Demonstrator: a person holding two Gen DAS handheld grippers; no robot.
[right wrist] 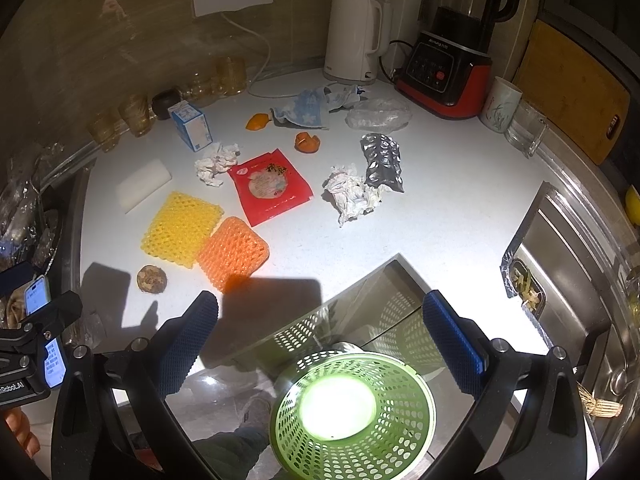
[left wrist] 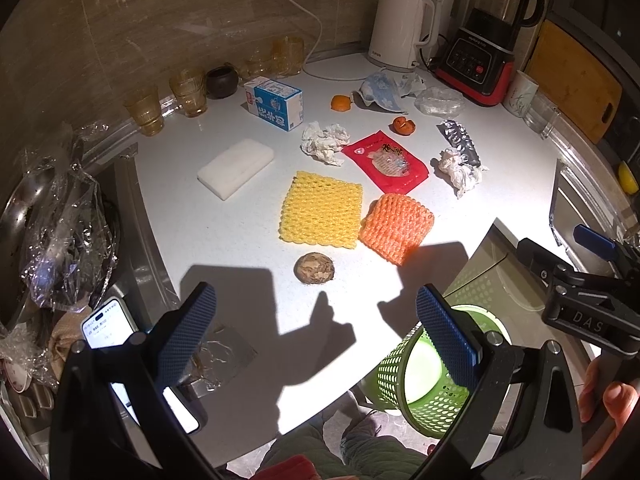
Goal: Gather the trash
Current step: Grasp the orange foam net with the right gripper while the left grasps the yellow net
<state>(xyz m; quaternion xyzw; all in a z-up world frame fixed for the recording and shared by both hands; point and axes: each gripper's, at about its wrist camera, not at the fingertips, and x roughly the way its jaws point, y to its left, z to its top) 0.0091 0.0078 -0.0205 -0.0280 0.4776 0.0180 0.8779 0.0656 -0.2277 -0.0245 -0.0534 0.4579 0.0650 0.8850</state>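
Observation:
Trash lies across the white counter [left wrist: 248, 240]: a yellow foam net [left wrist: 320, 210], an orange foam net [left wrist: 396, 226], a red snack packet [left wrist: 386, 162], two crumpled tissues [left wrist: 324, 142] [right wrist: 352, 196], a silver foil wrapper [right wrist: 382, 160], a clear plastic bag [right wrist: 378, 114], orange peels [left wrist: 403, 125], a blue milk carton [left wrist: 274, 102], a white foam block [left wrist: 236, 168] and a brown round lump [left wrist: 314, 267]. A green mesh basket [right wrist: 352, 412] stands on the floor below the counter edge. My left gripper [left wrist: 316, 340] hovers open over the counter's near edge. My right gripper [right wrist: 320, 340] hangs open above the basket.
A white kettle [left wrist: 400, 28], a red-based blender [left wrist: 488, 40], a patterned cup [right wrist: 500, 104] and amber glasses [left wrist: 188, 92] line the back wall. A steel sink [right wrist: 568, 280] lies at the right, a phone [left wrist: 108, 322] and crinkled plastic at the left. A cutting board [right wrist: 572, 92] leans at the right.

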